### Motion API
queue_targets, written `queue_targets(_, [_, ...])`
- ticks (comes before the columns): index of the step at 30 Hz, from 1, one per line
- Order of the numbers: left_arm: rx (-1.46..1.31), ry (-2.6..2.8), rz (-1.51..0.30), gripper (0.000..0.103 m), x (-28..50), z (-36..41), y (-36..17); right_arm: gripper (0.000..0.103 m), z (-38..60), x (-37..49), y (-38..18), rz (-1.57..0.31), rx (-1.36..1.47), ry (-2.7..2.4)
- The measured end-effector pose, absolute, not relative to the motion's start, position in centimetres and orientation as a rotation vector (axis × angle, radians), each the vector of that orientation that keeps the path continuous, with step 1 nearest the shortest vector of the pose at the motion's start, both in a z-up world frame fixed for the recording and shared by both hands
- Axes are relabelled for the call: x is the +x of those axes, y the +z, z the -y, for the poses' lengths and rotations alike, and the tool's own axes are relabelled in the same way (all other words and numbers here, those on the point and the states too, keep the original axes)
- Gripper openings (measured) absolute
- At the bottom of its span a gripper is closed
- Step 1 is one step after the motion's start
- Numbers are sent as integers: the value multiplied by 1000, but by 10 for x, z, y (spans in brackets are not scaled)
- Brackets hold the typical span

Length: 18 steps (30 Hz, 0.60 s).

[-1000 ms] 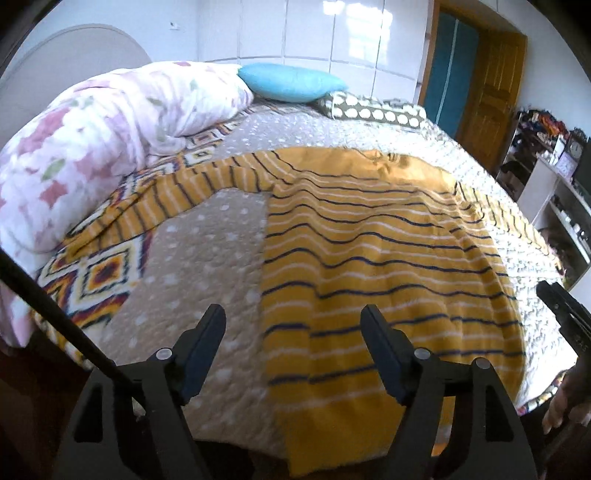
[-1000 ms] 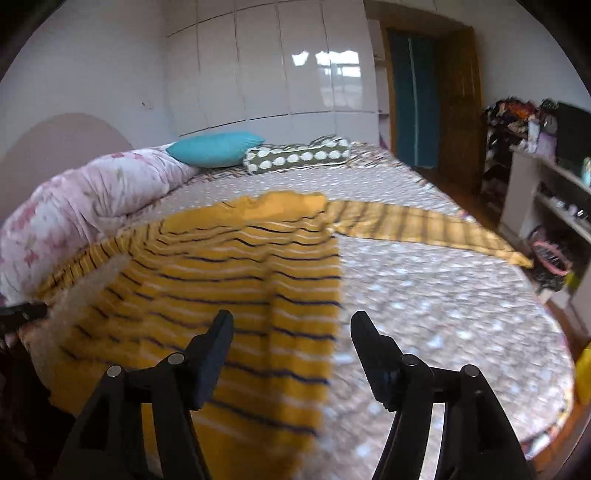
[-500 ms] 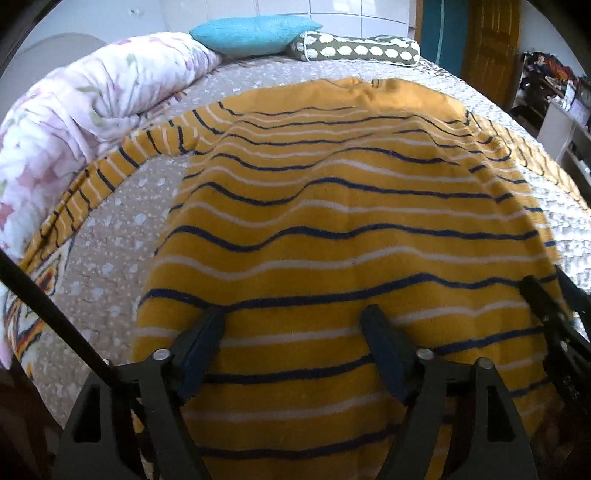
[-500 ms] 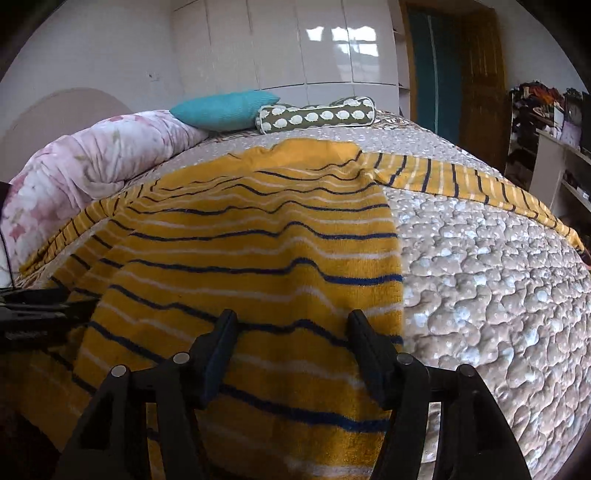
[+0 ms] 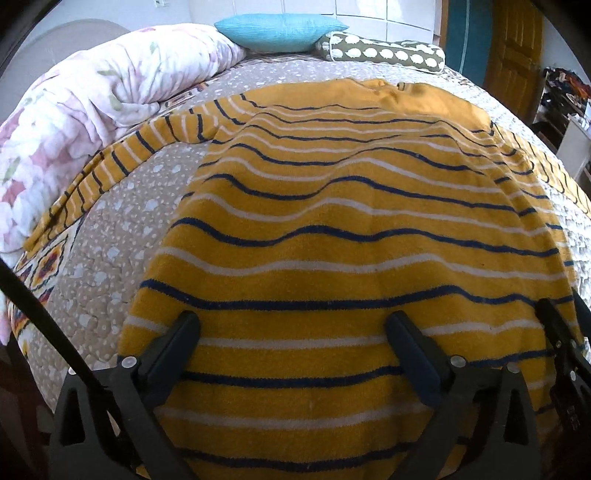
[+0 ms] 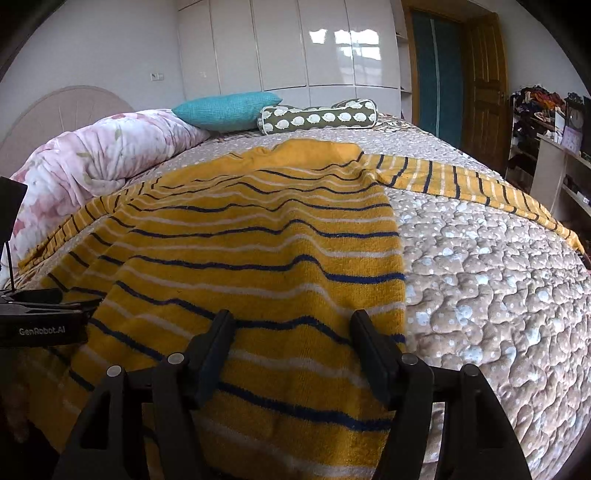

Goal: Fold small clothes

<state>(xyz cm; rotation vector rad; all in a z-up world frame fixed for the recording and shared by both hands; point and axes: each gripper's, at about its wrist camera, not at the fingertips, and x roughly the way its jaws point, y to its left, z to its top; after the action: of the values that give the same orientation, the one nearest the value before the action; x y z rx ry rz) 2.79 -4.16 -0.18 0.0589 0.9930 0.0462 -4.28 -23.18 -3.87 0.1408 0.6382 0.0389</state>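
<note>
A yellow sweater with navy and white stripes lies flat on the bed, sleeves spread to both sides; it also shows in the right wrist view. My left gripper is open, low over the sweater's hem near its left corner. My right gripper is open, low over the hem near its right edge. The right gripper shows at the right edge of the left wrist view; the left gripper shows at the left of the right wrist view.
The bed has a beige dotted quilt. A floral duvet is bunched at the left. A teal pillow and a patterned bolster lie at the head. Shelves and a door stand at the right.
Both grippers have moved forward and down, closer to the sweater's hem. Both stay open. The sweater has not moved.
</note>
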Motion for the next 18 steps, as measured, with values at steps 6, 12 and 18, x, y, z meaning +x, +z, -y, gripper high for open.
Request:
queue_targets(6, [50,44,-987,103,28,41,-2,71,232,-43,-39,-636,134,30])
queue_targets(12, [41,35,-971,103,26,40,-3,74,230,-40,-39,-641,113,14])
queue_targets(18, [40,28,-957,103,25,39,-3,75,229,-40,-40,-637,96,0])
